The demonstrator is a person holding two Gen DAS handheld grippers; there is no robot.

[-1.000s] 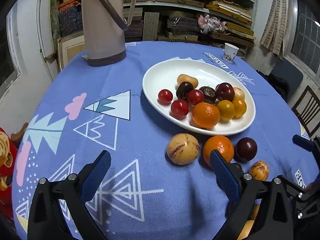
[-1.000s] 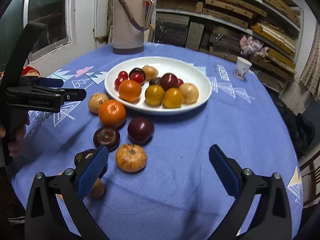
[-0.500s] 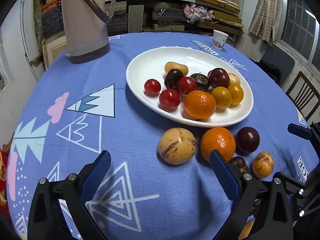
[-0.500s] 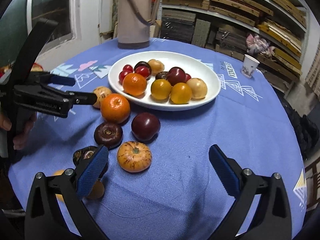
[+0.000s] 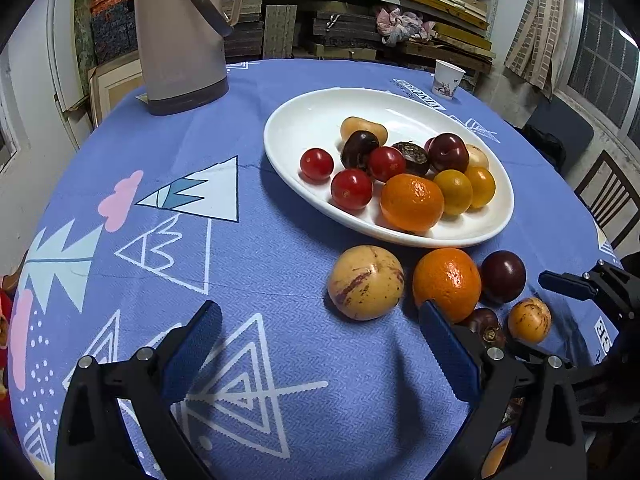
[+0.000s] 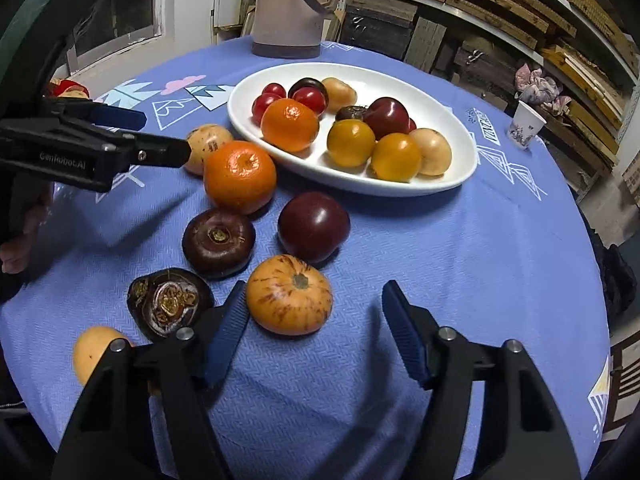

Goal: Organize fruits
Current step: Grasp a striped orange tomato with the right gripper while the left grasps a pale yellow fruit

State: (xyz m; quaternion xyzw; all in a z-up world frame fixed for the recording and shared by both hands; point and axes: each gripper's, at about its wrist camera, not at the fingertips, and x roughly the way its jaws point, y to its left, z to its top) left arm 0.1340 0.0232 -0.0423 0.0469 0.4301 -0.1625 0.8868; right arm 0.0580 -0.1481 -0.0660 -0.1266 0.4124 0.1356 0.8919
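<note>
Fruits lie partly in the white plate (image 5: 400,236) and partly on the bench (image 5: 260,240) just beside its near rim. Left wrist view: your left hand-held gripper (image 5: 320,350) is wide open and holds nothing; a pale speckled fruit (image 5: 366,282) and an orange (image 5: 447,284) sit beside the plate's near rim. Right wrist view: your right hand-held gripper (image 6: 314,328) is closing, near the plate's front edge. The striped orange fruit (image 6: 289,294) lies between its fingertips, with the right pad still clear of it.

Woven matt tablecloth (image 6: 480,240); glossy white plate (image 6: 460,176); dimpled shiny orange (image 6: 240,176); smooth plum (image 6: 314,227)
</note>
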